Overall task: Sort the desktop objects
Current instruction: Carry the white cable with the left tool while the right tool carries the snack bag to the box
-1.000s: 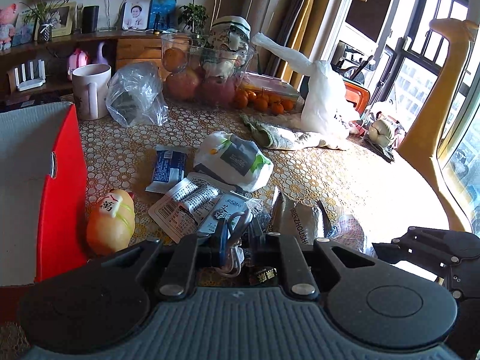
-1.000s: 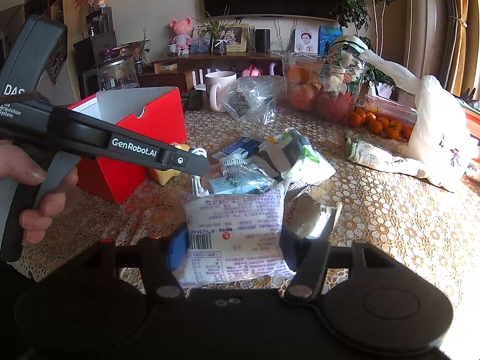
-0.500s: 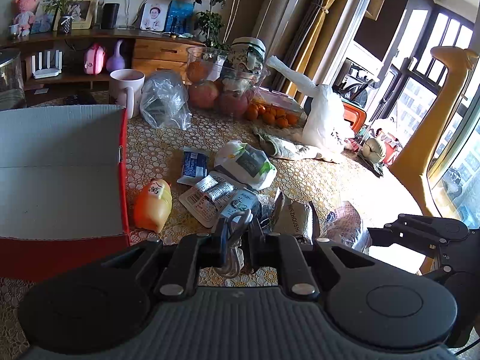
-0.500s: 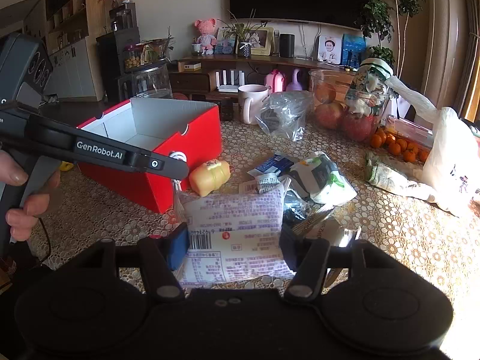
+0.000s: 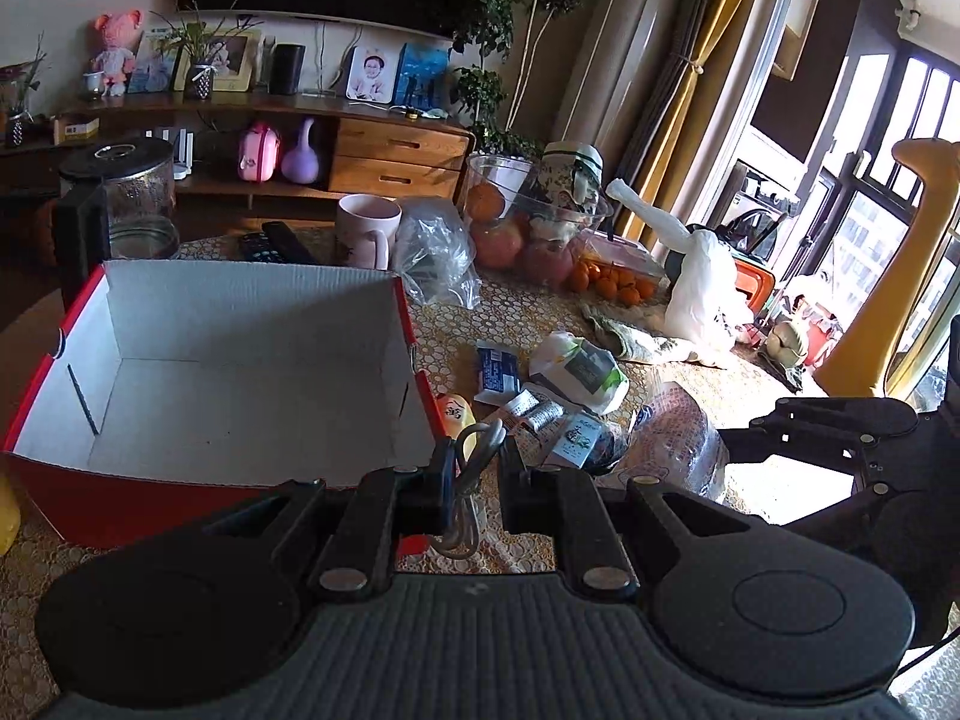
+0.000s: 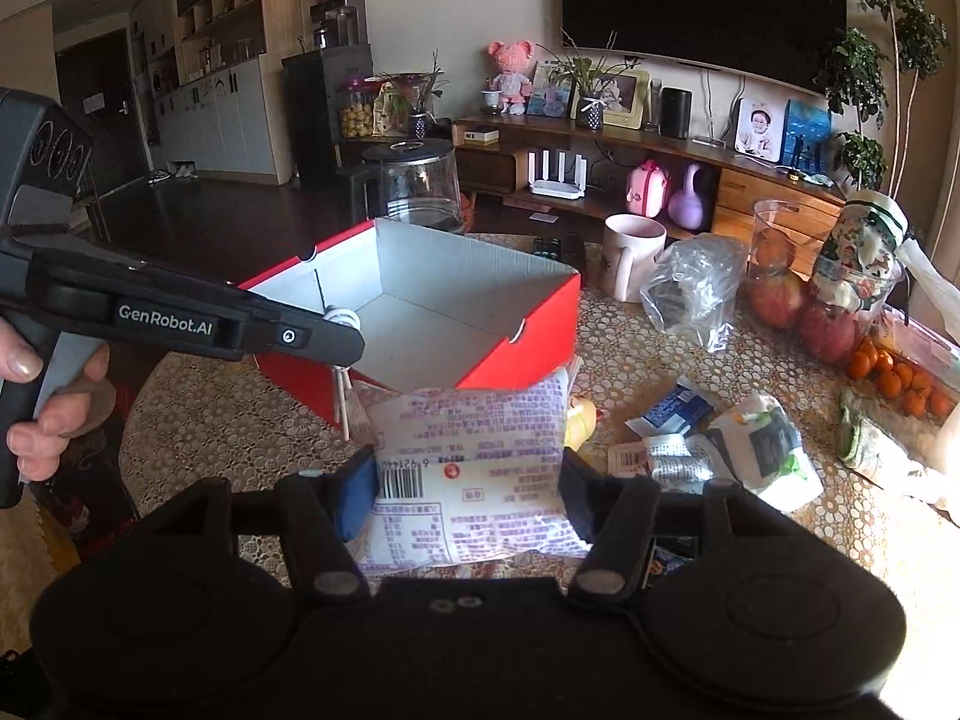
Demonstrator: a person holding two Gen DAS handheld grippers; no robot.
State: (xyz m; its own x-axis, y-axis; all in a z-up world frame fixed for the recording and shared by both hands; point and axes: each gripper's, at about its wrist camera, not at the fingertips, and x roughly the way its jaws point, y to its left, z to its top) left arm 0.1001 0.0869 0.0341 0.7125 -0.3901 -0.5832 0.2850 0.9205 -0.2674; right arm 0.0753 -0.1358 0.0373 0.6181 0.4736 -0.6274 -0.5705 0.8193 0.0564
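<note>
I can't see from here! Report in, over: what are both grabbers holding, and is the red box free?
Left gripper shut on white cable. Right gripper clamps snack packet. Red box open, nothing visible inside, nothing blocking it.

Open box at the tabletop's near left, loose packets to its right, fruit along the far edge.

The box (image 5: 252, 372) sits on the tabletop (image 5: 516, 312) toward the near left corner, open side up. Just right of the box lies a small bottle (image 5: 457, 414), then a cluster of packets (image 5: 540, 414) and a folded pouch (image 5: 579, 369) toward the middle. Behind the box, near the far edge, stand two remotes (image 5: 276, 243), a mug (image 5: 364, 231) and a crumpled bag (image 5: 435, 261). Right of these a glass bowl (image 5: 528, 228) holds fruit, with tangerines (image 5: 612, 285) just beside it. A cloth (image 5: 630, 339) lies before the tangerines, and a knotted bag (image 5: 699, 288) stands at the right edge.
</note>
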